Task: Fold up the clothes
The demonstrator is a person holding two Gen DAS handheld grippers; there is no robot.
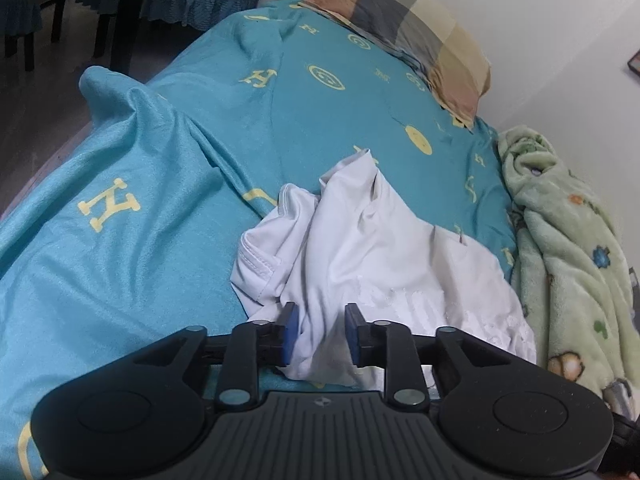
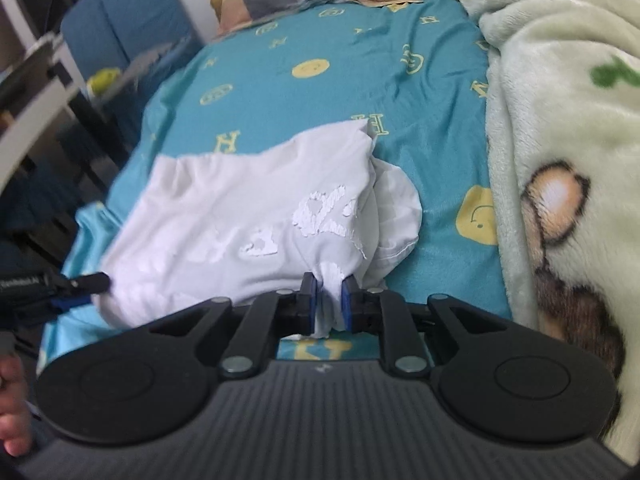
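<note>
A crumpled white T-shirt (image 1: 360,248) with a raised white print lies on the teal bedsheet (image 1: 160,152). My left gripper (image 1: 321,330) is at the shirt's near edge. Its blue pads (image 1: 290,332) stand apart, open, with loose fabric lying between them. In the right wrist view the same shirt (image 2: 224,216) spreads to the left. My right gripper (image 2: 329,300) is shut on a bunched piece of its near hem. The left gripper (image 2: 82,290) shows at the shirt's left corner.
A checked pillow (image 1: 420,28) lies at the head of the bed. A green fleece blanket (image 1: 568,248) with cartoon bears is heaped along the right side by the wall. Dark chairs (image 1: 80,4) and floor lie beyond the bed's left edge. A hand (image 2: 14,408) shows at lower left.
</note>
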